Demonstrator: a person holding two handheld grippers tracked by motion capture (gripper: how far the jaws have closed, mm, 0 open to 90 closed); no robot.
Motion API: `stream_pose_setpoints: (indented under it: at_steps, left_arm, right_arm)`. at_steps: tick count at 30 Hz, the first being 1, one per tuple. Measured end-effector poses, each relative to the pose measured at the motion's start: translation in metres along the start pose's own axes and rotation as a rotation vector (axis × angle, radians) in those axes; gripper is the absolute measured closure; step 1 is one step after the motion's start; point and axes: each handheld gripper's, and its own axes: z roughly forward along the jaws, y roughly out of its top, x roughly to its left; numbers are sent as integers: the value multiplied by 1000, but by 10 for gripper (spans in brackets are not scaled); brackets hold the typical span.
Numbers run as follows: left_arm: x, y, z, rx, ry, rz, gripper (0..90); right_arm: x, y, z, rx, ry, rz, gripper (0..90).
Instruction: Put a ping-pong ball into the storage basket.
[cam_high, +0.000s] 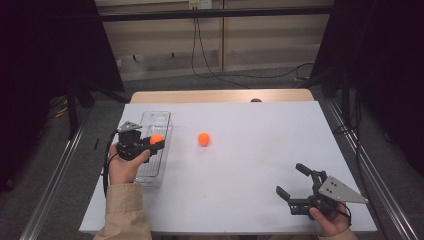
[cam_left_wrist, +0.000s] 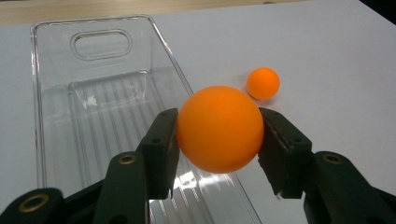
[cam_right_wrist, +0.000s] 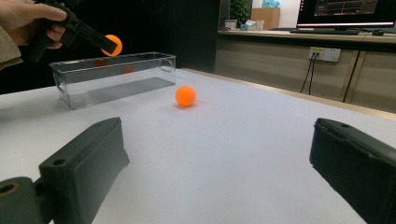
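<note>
My left tool (cam_left_wrist: 218, 135) was clenched on a smooth, matte orange ball (cam_left_wrist: 219, 129), held above the clear ribbed tray (cam_left_wrist: 51, 88). A second, matching ball (cam_high: 203, 139) lay on the white bench (cam_high: 260, 150). My right tool (cam_high: 294, 186) stood released.

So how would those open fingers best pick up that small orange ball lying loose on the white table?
Probably straight from above, fingers either side of the small orange ball's widest middle. It is round, so any side serves, and it sits apart from the clear plastic bin, leaving room all around.
</note>
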Motion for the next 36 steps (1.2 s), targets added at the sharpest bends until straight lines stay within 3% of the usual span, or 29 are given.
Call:
stream_pose_setpoints:
  at_steps: [36]
  left_arm:
    - [10, -7, 4, 14, 38, -21, 503]
  right_arm:
    - [0, 0, 0, 3, 0, 1, 27]
